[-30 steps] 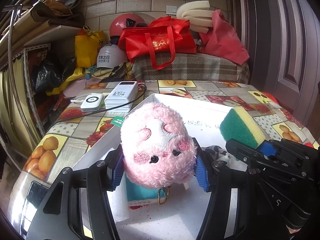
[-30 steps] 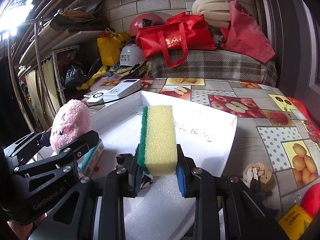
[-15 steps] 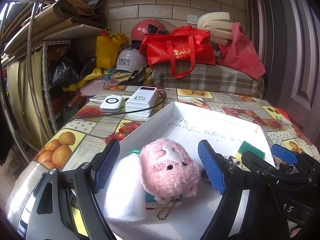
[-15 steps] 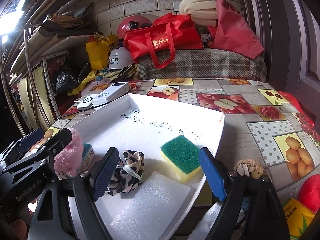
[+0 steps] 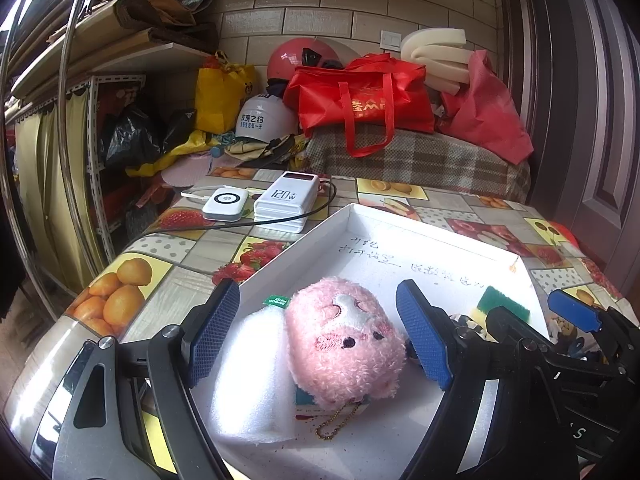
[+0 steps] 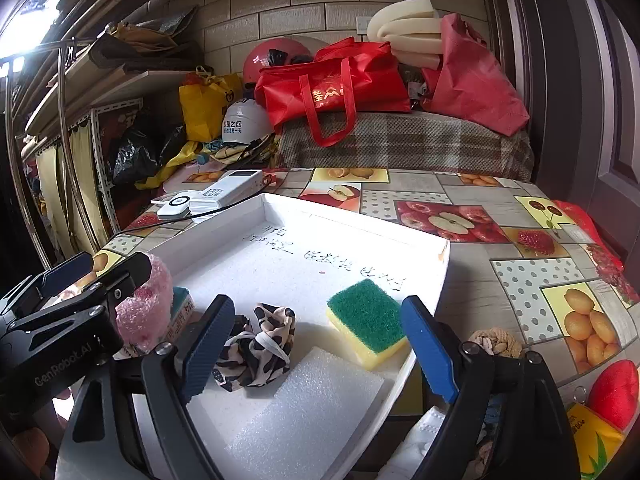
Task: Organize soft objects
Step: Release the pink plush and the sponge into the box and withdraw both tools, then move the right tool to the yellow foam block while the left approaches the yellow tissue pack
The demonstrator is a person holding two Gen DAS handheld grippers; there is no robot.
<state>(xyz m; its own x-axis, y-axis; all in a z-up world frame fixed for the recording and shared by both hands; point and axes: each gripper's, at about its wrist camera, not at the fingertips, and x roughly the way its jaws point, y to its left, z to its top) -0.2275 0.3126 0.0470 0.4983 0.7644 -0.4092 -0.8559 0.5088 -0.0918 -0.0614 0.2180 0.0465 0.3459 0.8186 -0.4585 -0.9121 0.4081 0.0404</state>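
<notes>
Soft objects are lying together in the white tray (image 6: 356,224), which is filling the centre of both views. I am seeing the pink plush toy (image 5: 344,344) in the lower middle of the left wrist view, where it is leaning on a small teal box (image 5: 306,398) and touching a white foam piece (image 5: 252,372) on its left. The left gripper (image 5: 320,338) is standing wide apart around the toy, with neither blue pad touching it, so it is holding nothing. In the right wrist view the green and yellow sponge (image 6: 366,326) is lying flat in the lower centre, the leopard scrunchie (image 6: 256,344) is sitting to its left, and a foam sheet (image 6: 316,412) is lying below them. The right gripper (image 6: 318,346) is also spread apart and empty, with its pads on each side of the sponge and scrunchie.

I am judging that the placing is done for these pieces and that some things are waiting outside the tray, such as the knotted beige piece (image 6: 496,342) at the lower right. The risks I am watching: the plush toy is resting tilted on the box, so a brushing pad could be rolling it off. The sponge is sitting near the tray edge, so a careless pull back could be dragging it out. The two grippers are close to each other and could be colliding.
</notes>
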